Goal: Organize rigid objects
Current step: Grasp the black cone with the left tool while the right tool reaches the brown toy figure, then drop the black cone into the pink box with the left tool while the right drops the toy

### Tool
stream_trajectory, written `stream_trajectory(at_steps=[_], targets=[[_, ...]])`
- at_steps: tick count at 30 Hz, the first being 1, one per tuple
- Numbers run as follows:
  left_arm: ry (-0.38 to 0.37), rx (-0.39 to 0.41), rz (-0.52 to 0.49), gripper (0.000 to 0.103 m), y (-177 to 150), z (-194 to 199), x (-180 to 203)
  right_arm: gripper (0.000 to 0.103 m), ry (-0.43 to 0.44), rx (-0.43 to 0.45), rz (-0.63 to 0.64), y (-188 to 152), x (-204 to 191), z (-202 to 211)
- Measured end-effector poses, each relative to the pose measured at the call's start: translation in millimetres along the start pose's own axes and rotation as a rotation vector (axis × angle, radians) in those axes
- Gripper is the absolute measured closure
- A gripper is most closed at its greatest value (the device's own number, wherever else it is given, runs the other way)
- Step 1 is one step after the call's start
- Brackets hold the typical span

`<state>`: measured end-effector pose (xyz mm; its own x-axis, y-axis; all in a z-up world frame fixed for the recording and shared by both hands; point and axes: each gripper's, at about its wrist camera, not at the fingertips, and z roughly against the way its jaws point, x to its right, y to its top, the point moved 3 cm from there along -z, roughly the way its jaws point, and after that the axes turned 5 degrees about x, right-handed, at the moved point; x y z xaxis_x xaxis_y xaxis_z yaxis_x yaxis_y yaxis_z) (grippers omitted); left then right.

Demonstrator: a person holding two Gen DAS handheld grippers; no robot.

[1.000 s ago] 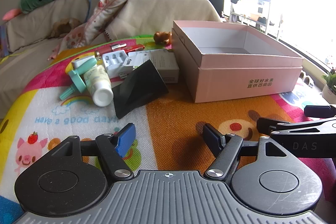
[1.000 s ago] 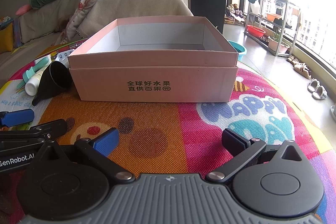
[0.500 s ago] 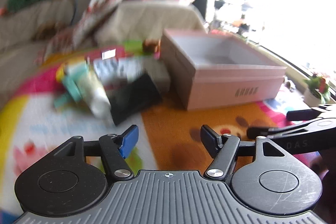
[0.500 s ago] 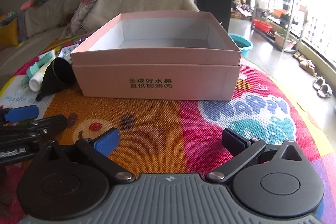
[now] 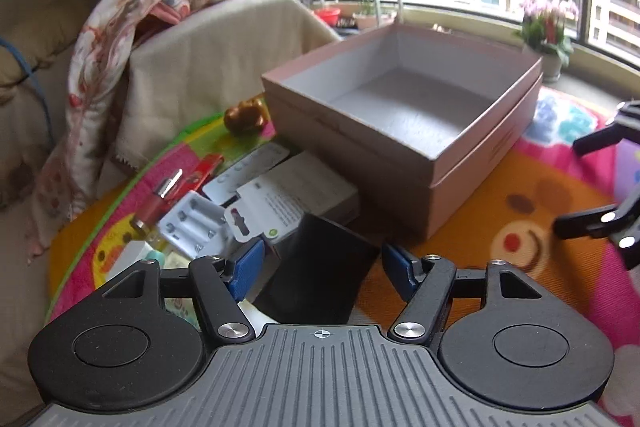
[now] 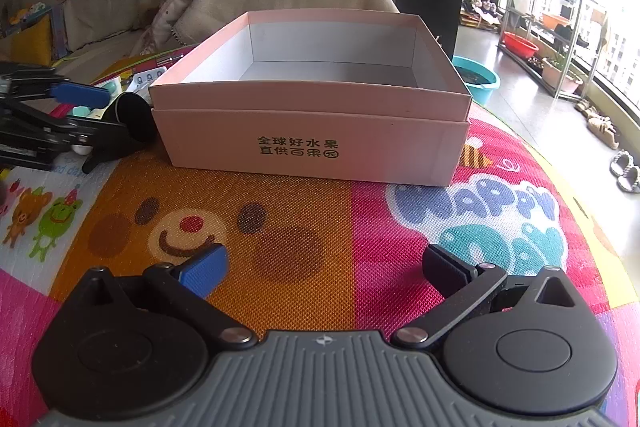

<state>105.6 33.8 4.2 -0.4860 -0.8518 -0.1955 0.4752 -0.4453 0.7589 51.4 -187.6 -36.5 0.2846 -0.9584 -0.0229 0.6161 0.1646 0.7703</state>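
My left gripper [image 5: 322,265] hangs open over the pile of small items, its blue fingertips on either side of a black funnel [image 5: 320,275] that lies on the mat. The pads do not press on the funnel. An empty pink cardboard box [image 5: 360,163] stands just beyond, to the right. In the right wrist view the same box [image 6: 312,147] faces me across the mat, and my right gripper [image 6: 324,265] is open above the mat with nothing between its fingers. The left gripper [image 6: 60,115] shows at the left edge there, over the funnel [image 6: 132,115].
Left of the box lie a white battery charger [image 5: 196,223], a white carton [image 5: 316,187], a red stick [image 5: 204,167] and a brown figurine [image 5: 246,115]. A sofa with a blanket [image 5: 160,7] stands behind. The colourful play mat [image 6: 280,227] covers the surface.
My left gripper has swung in over the pile and rolled, so the black funnel now lies between its fingers, which stand slightly narrower. The right gripper has stayed where it was.
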Motion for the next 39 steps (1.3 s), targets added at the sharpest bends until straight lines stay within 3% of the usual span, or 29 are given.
stream_trajectory(at_steps=[3, 5, 7, 11, 13, 16, 19, 23, 25, 27, 28, 32, 35, 39], targets=[[-0.033, -0.035, 0.041, 0.034, -8.4, -7.9, -1.1, 0.0, 0.03, -0.017, 0.034, 2.3, -0.9, 1.3], [-0.016, -0.012, 0.022, 0.041, -10.6, -2.8, 2.6, 0.006, 0.072, -0.031, 0.091, 10.0, -5.4, 4.5], [-0.008, 0.006, 0.028, 0.047, -13.5, 5.5, 7.0, 0.008, 0.088, 0.014, 0.123, 29.8, -10.8, 17.4], [-0.039, 0.058, 0.146, 0.051, -24.6, 26.0, 10.2, 0.008, 0.156, 0.14, 0.193, 112.0, -33.2, 38.4], [-0.041, 0.082, 0.207, 0.051, -29.9, 35.8, 8.5, 0.008, 0.206, 0.121, 0.186, 163.7, -49.9, 25.0], [-0.058, 0.123, 0.272, 0.051, -38.0, 51.4, 0.3, 0.008, 0.255, 0.013, 0.182, 230.1, -82.5, -31.3], [-0.053, 0.135, 0.32, 0.051, -45.8, 60.8, -10.3, 0.01, 0.178, -0.116, 0.232, 264.2, -107.5, -119.9], [-0.058, 0.139, 0.357, 0.051, -54.5, 63.5, -21.3, 0.036, 0.03, -0.262, 0.264, 260.8, -120.6, -213.8], [-0.071, 0.147, 0.368, 0.051, -58.8, 65.3, -24.6, 0.043, 0.006, -0.319, 0.276, 256.7, -125.7, -242.3], [-0.072, 0.151, 0.371, 0.051, -61.6, 66.3, -26.0, 0.06, -0.056, -0.336, 0.326, 251.4, -130.9, -257.4], [-0.073, 0.153, 0.373, 0.051, -62.3, 66.9, -26.4, 0.066, -0.062, -0.345, 0.35, 249.5, -133.4, -259.6], [-0.072, 0.151, 0.373, 0.051, -63.9, 67.3, -23.7, 0.066, -0.014, -0.27, 0.346, 260.7, -138.1, -234.4], [-0.075, 0.152, 0.36, 0.052, -62.4, 70.6, -15.6, 0.066, 0.092, -0.197, 0.313, 263.6, -138.7, -184.2], [-0.084, 0.145, 0.321, 0.052, -57.9, 78.7, 4.8, 0.066, 0.253, -0.132, 0.332, 239.4, -132.3, -99.3]])
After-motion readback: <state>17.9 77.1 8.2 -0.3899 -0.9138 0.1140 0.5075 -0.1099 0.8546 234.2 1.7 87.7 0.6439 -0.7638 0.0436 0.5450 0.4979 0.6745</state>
